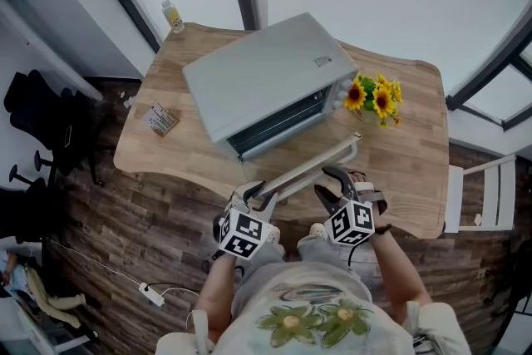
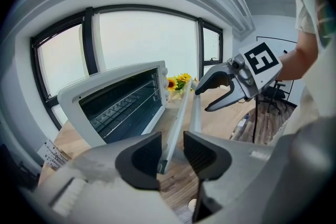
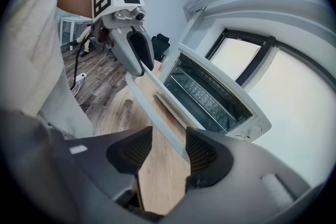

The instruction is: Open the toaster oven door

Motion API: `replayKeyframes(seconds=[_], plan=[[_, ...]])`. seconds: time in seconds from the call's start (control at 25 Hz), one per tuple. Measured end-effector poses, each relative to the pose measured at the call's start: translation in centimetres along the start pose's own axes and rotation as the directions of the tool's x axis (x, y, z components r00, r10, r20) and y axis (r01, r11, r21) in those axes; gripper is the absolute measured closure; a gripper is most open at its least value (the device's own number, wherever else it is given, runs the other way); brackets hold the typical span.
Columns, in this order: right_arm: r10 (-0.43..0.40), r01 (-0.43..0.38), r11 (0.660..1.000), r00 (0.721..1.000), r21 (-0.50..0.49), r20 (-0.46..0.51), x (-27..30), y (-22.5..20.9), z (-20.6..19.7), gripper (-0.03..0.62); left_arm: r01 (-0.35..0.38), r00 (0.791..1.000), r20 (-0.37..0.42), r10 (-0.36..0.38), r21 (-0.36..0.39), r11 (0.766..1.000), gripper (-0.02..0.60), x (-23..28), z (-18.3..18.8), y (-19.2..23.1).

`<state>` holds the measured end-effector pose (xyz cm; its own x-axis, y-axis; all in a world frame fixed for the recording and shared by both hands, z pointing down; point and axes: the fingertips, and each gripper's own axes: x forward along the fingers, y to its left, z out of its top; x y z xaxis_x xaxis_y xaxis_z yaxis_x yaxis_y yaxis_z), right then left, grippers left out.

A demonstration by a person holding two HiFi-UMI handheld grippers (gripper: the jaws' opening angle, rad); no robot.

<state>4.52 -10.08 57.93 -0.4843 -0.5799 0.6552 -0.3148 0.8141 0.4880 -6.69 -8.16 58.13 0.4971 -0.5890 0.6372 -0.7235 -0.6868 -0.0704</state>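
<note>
The toaster oven [image 1: 266,79] sits mid-tabletop [image 1: 407,179], its door [image 1: 320,162] already folded down toward 6 o'clock. The left gripper [image 1: 259,194] is clenched on the near end of the door handle [image 2: 176,118]. The right gripper [image 1: 332,183], released and empty, hovers at the left one's 3 o'clock. The hinged door looks rigid, light and smooth, and its handle bar seems the sensible hold.

one toaster oven [image 1: 258,71], one table [image 1: 403,170], one bottle [image 1: 173,16], one sunflower bunch [image 1: 374,98], one packet [image 1: 160,119], two grippers: left gripper [image 1: 256,195], right gripper [image 1: 332,180].
</note>
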Motion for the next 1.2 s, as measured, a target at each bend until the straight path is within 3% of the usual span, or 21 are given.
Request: replayKeyframes(seconds=[0.4, 0.88, 1.2], plan=[[-0.127, 0.127, 0.992, 0.992, 0.002, -0.013, -1.4, -5.3, -1.1, 0.413, 0.005, 1.000, -0.001, -0.005, -0.003, 1.000, 0.440, 0.0, -0.1, 0.0], [-0.097, 0.093, 0.992, 0.994, -0.081, -0.055, 0.3, -6.5, -1.5, 0.493, 0.012, 1.000, -0.009, -0.012, -0.013, 1.000, 0.440, 0.2, -0.1, -0.2], [-0.072, 0.067, 0.995, 0.995, -0.076, -0.071, 0.5, -5.8, -2.2, 0.494, 0.036, 0.999, -0.029, -0.037, -0.017, 0.999, 0.440, 0.5, -0.7, -0.8]])
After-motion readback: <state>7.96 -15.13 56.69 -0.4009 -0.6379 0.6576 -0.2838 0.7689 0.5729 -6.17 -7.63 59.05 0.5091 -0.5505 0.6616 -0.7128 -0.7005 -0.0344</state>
